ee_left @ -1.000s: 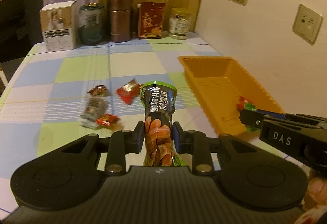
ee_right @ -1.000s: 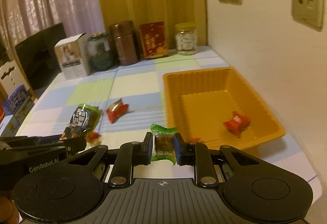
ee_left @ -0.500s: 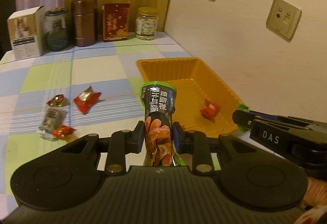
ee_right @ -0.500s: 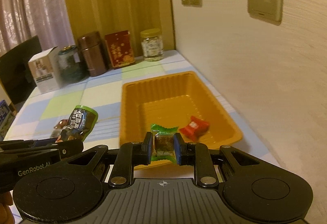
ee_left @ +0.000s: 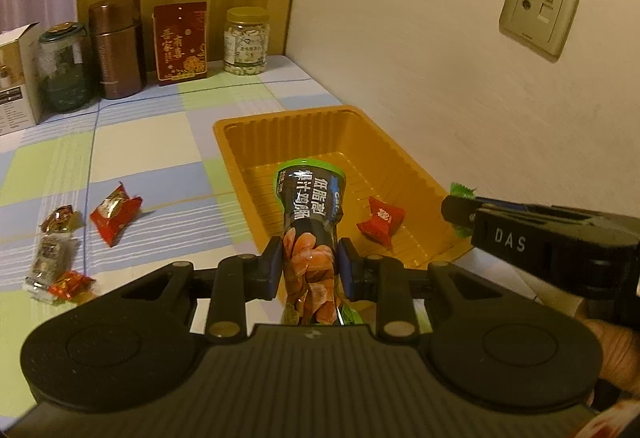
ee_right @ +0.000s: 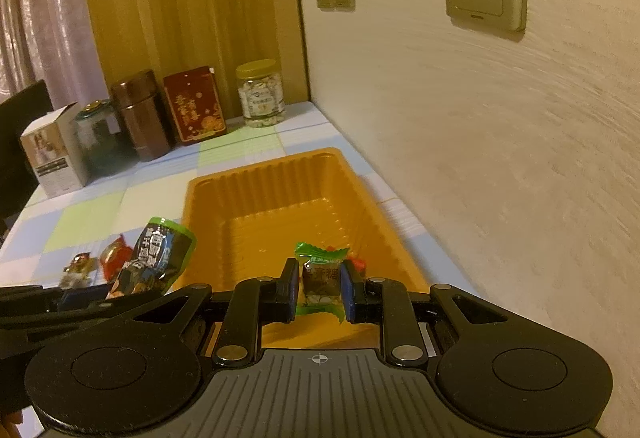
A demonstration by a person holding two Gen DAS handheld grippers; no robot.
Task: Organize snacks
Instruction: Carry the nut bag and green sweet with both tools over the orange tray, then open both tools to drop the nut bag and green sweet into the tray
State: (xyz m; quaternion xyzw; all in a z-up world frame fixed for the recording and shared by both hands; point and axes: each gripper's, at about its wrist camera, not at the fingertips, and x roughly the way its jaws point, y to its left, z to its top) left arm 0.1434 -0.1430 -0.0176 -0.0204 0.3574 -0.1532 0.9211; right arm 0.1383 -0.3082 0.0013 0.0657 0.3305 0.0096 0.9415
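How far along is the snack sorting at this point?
Done: one red wrapped candy lies in the orange plastic tray. In hand: the left hand-held gripper is shut on a dark snack pouch with a green rim, and the right hand-held gripper is shut on a green-wrapped candy, both at the tray. Left: four small wrapped snacks on the checked tablecloth, the largest being red.
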